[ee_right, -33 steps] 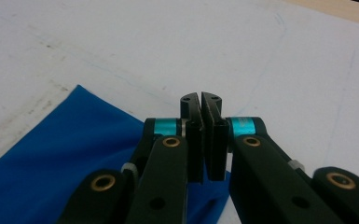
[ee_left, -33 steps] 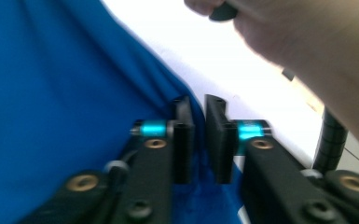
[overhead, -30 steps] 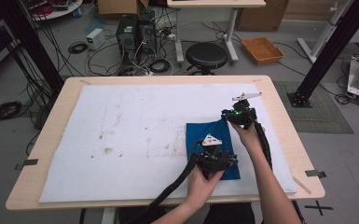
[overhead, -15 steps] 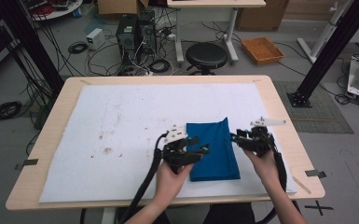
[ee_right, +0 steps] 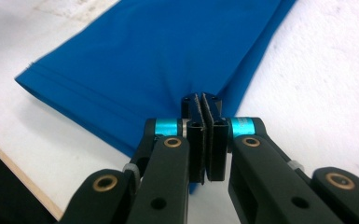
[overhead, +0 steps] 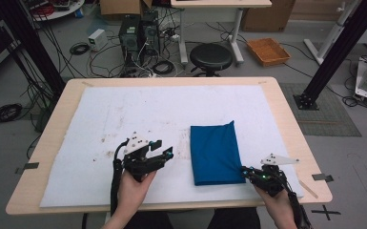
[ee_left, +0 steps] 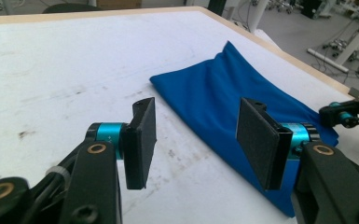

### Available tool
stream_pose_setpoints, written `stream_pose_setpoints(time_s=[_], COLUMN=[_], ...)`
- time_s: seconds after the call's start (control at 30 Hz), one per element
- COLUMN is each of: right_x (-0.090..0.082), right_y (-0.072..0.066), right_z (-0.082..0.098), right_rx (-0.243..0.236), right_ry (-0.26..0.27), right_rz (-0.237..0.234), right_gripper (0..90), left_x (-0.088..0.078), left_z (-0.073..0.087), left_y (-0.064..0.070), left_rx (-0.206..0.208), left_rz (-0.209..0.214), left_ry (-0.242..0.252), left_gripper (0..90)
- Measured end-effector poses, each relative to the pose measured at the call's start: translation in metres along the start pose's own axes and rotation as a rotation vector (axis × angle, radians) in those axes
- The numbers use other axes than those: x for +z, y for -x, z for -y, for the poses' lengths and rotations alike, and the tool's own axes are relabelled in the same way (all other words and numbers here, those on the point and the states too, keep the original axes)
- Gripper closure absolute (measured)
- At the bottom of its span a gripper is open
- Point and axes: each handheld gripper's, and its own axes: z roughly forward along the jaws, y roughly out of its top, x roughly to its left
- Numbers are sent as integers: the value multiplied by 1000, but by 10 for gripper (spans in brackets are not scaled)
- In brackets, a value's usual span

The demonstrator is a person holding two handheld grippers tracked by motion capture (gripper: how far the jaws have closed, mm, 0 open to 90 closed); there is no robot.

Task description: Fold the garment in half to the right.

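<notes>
Your right tongs have dropped to the folded blue cloth's near corner on the white-padded desk, clenched on it, left tongs released; tugging could unfold it.

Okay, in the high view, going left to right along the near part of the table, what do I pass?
Left gripper, jaws open → folded blue cloth → right gripper, jaws closed at the cloth's near right corner.

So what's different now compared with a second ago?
The blue cloth went from a wider spread to a narrow folded strip. The left gripper let go and moved left, jaws open over the white mat. The right gripper swung from the cloth's far side to its near right corner, shut there. The table stayed put.
</notes>
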Motion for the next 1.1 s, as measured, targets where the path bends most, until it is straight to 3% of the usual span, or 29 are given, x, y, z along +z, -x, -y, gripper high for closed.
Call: stream_pose_setpoints(time_s=[0.17,0.27,0.33,0.43,0.53,0.63,0.73,0.8,0.87,0.97,1.1], right_x=[-4,-5,-7,-1,14,34,58,68,81,95,96], right_y=[2,5,9,20,32,45,51,55,60,65,68], right_z=[5,0,-12,-39,-68,-89,-104,-108,-110,-109,-107], right_rx=[16,36,46,44,64,115,99,119,136,125,115], right_ry=[-10,6,35,75,107,140,114,121,95,51,50], right_rz=[28,30,46,75,93,76,134,129,140,160,205], right_gripper=[877,774,728,727,724,720,694,694,710,867,880], left_x=[-6,-8,-10,-10,-11,-11,-12,-12,-13,-15,-18], left_z=[1,1,1,3,4,5,6,7,7,8,8], left_y=[-4,-5,-7,-11,-15,-20,-25,-30,-34,-40,-46], left_rx=[-1,5,10,2,3,1,0,-4,3,-2,-9], left_rz=[-7,-10,-11,-19,-29,-41,-48,-52,-60,-67,-78], left_ry=[0,5,0,2,3,2,9,12,11,16,21], left_gripper=[477,477,477,477,477,464,459,439,437,429,428])
